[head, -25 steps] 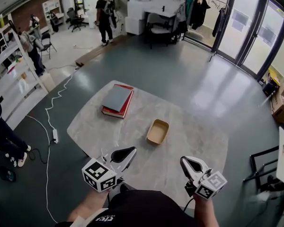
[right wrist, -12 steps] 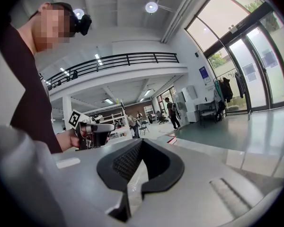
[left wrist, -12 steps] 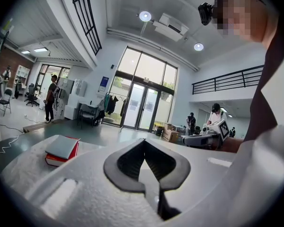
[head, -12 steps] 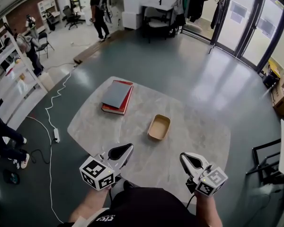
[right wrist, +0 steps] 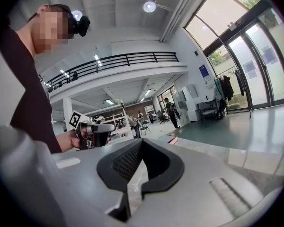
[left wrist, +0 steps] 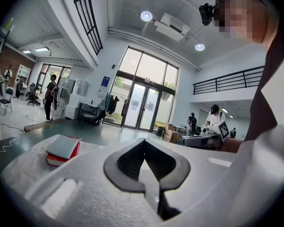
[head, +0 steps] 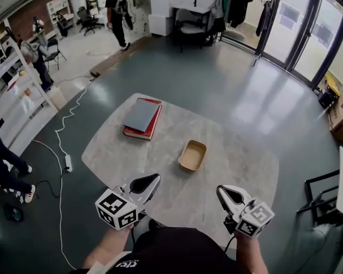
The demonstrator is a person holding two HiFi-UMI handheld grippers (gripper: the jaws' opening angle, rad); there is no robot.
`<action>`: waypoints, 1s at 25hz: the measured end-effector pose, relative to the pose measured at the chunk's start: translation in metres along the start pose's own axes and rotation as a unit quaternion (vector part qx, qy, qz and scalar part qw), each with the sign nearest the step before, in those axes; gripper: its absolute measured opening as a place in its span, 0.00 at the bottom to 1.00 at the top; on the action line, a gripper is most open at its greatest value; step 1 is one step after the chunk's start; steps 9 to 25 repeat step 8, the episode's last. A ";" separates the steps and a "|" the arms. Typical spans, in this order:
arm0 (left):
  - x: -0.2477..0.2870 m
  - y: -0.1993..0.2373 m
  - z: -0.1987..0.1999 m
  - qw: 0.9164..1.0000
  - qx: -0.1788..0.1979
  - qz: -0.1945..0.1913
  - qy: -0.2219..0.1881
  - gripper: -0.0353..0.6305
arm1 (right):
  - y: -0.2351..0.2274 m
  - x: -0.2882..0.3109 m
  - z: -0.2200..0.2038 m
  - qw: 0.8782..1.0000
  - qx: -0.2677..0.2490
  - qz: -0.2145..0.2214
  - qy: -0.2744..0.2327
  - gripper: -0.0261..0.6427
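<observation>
Marble table (head: 240,153) in open hall: left gripper (head: 153,180) and right gripper (head: 222,192) hovered over near edge, jaws pressed together, nothing held. Tan tray (head: 192,155) lay ahead between them, untouched; stacked books (head: 142,119) beyond, left. Judged: jaws needed parting before any grip

You are not getting any legible word or number anywhere in these views. The cube (head: 119,209) on your left gripper (head: 153,180) is showing only black-and-white square markers, coded patterns rather than letters, and the cube (head: 252,219) on your right gripper (head: 220,190) is showing the same kind. White print (head: 124,264) is running across your dark shirt (head: 171,250) at the bottom edge of the head view, but it is coming out too small and cut off to read. A blue sign (left wrist: 103,83) is hanging on the wall beside the glass doors in the left gripper view, with its lettering blurring beyond reading.
</observation>
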State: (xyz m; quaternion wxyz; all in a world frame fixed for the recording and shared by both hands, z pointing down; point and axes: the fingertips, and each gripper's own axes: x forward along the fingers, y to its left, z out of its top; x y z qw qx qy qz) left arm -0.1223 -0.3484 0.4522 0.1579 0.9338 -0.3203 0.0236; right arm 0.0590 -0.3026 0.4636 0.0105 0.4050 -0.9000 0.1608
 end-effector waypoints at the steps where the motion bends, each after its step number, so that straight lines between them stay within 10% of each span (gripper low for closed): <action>1: 0.000 0.000 0.001 1.000 0.000 0.001 0.000 0.06 | 0.000 0.000 0.001 1.000 0.001 0.001 -0.001 0.04; 25: 0.002 0.001 0.003 1.000 -0.002 0.003 -0.004 0.06 | -0.003 0.002 0.001 1.000 0.005 0.006 0.002 0.04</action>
